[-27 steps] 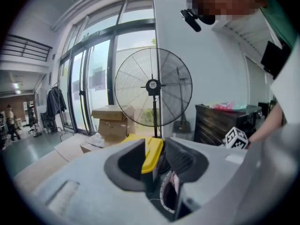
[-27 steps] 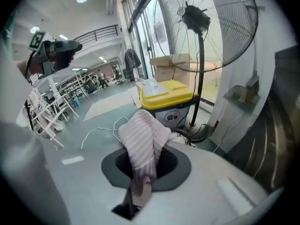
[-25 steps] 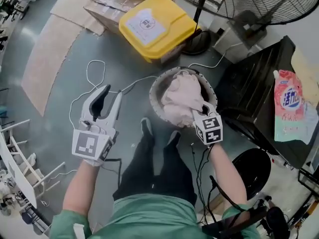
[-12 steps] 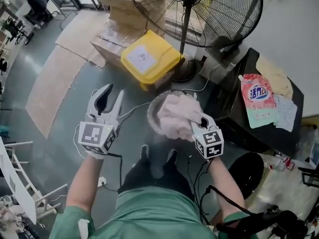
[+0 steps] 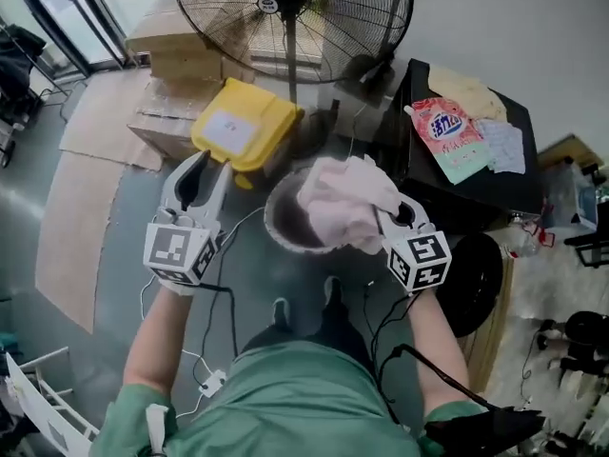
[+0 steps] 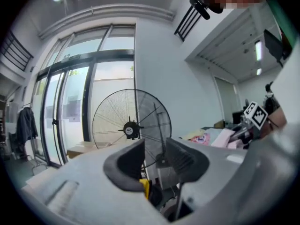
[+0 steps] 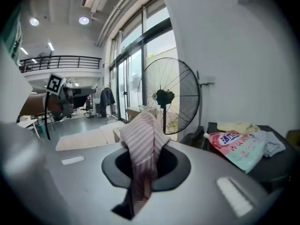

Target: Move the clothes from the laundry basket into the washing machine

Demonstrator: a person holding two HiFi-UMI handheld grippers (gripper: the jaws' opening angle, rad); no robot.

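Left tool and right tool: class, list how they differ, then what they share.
The left tool has open, empty jaws that have just been opening; the right tool is shut on a pink striped cloth garment. The left tool hangs beside the round grey basket, the right tool over its rim. Both carry marker cubes.

**Rig and clothing, quick rundown**

Pale grey moulded shells on left gripper [image 5: 209,162] and right gripper [image 5: 383,215], with long tapering jaws. Black pads [image 6: 126,165] inside, one of them ribbed. White cube [image 5: 176,252] with black square markers at the rear of the left unit, second cube [image 5: 421,260] on the right. Thin black cables [image 5: 228,305] off both. Green short-sleeved top [image 5: 285,403], black trousers [image 5: 319,336], dark shoes [image 5: 281,310].
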